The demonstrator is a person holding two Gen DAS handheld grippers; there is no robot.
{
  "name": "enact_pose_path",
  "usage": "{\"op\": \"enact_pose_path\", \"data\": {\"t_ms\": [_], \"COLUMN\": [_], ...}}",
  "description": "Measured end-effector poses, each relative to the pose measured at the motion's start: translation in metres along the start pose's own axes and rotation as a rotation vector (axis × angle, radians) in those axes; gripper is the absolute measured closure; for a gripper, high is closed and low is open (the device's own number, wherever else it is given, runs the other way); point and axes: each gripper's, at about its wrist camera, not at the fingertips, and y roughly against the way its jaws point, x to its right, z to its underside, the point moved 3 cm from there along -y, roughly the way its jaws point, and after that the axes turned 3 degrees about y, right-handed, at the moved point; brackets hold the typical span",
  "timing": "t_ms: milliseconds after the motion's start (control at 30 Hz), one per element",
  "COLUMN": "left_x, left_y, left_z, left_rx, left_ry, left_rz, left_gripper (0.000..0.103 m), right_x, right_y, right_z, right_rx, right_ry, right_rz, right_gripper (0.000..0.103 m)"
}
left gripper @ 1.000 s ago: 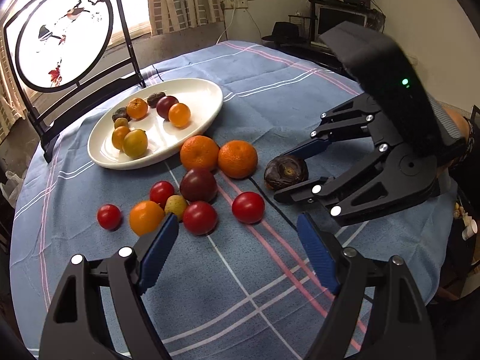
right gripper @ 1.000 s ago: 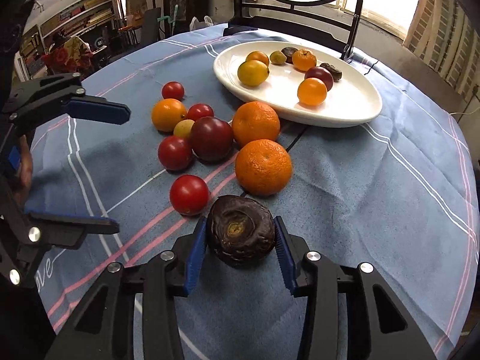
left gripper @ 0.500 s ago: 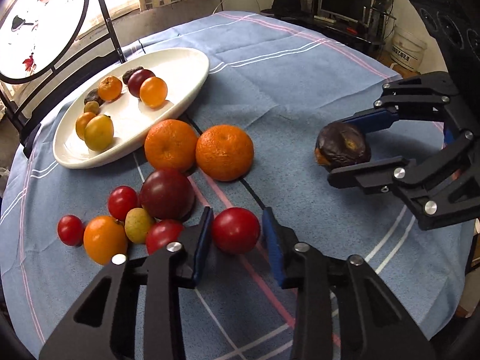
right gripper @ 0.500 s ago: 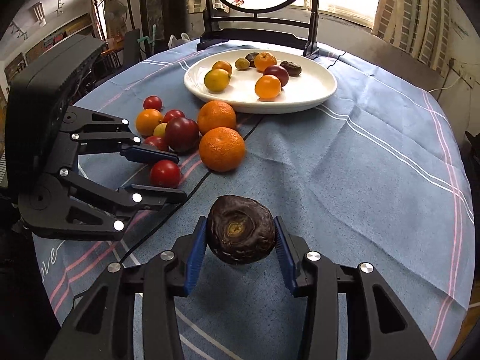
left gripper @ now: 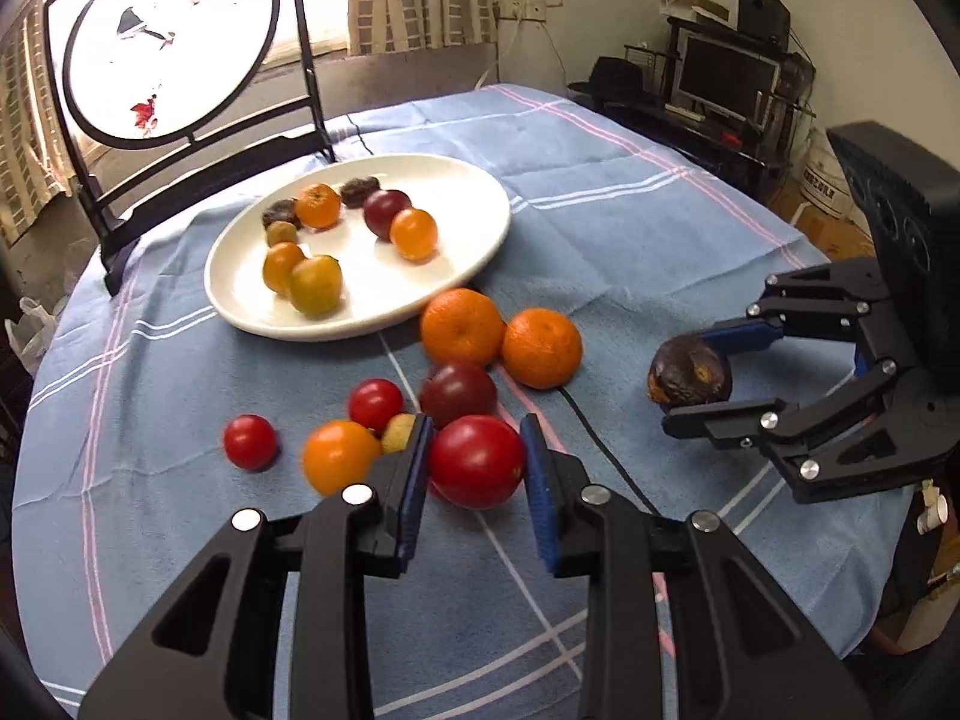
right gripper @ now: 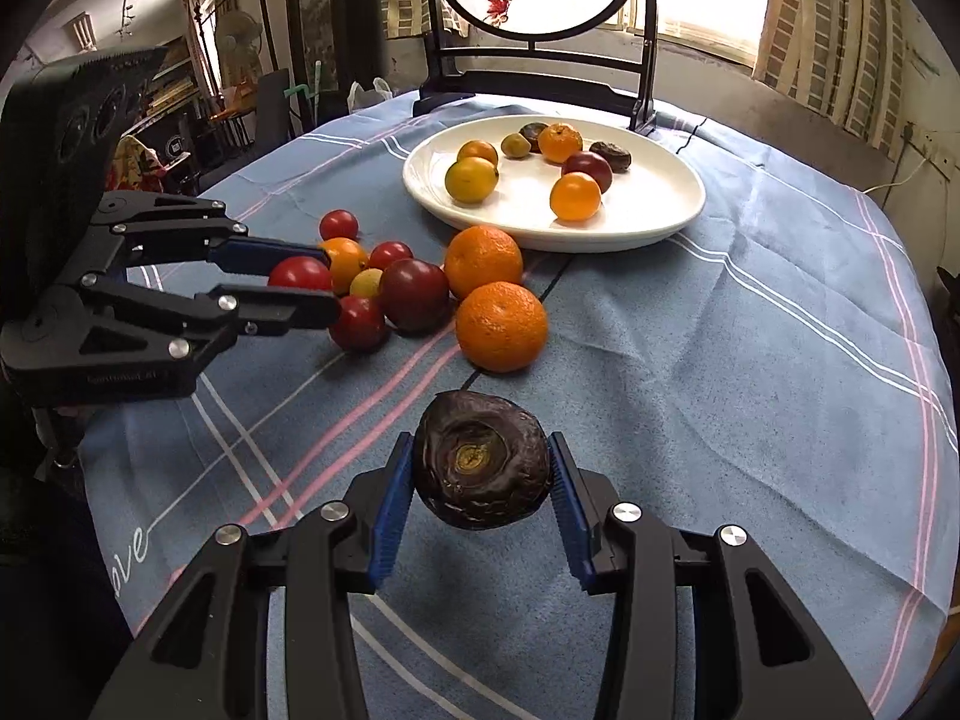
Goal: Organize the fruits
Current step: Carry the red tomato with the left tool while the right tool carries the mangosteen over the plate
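Currently both hand-held grippers carry fruit above a table covered in a blue striped cloth [left gripper: 630, 210]. At the lower centre of the left wrist view, the left gripper [left gripper: 475, 468] is clamped on a red tomato [left gripper: 476, 461], its blue pads pressing either side so the round fruit cannot roll free. At the lower centre of the right wrist view, the right gripper [right gripper: 480, 480] is clamped on a dark wrinkled fruit [right gripper: 482, 461], held clear of the cloth, probably ready to carry to the plate. A white oval plate [left gripper: 468, 204], upper centre, already holds several small orange, yellow and dark fruits. Loose fruit waits on the cloth just below the plate: two large oranges [left gripper: 461, 327] touching each other, a dark red plum [left gripper: 457, 391], small red tomatoes [left gripper: 249, 441] and a small orange fruit [left gripper: 339, 456]. This cluster lies between the left gripper and the plate, so a low path could knock it. A black stand with a round painted screen [left gripper: 171, 42] rises behind the plate
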Motion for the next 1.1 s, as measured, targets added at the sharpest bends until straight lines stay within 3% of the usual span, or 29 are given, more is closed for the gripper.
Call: {"op": "enact_pose_path", "data": {"t_ms": [133, 367, 767, 1100], "left_x": [-0.023, -0.054, -0.080, -0.116], "left_y": [0.013, 0.013, -0.024, -0.050], "left_z": [-0.019, -0.055, -0.104, -0.136], "left_rx": [0.075, 0.146, 0.159, 0.170], "left_ry": [0.052, 0.110, 0.107, 0.228], "left_rz": [-0.120, -0.252, -0.267, -0.244], "left_gripper": [0.074, 0.074, 0.074, 0.074], "right_x": [-0.008, -0.007, 0.027, 0.059], "right_y": [0.004, 0.007, -0.006, -0.021], "right_z": [-0.018, -0.060, -0.129, -0.181], "right_rx": [0.043, 0.142, 0.220, 0.300], "right_ry": [0.016, -0.003, -0.048, -0.119], "right_rz": [0.007, 0.021, 0.067, 0.109], "right_gripper": [0.059, 0.059, 0.059, 0.059]}}
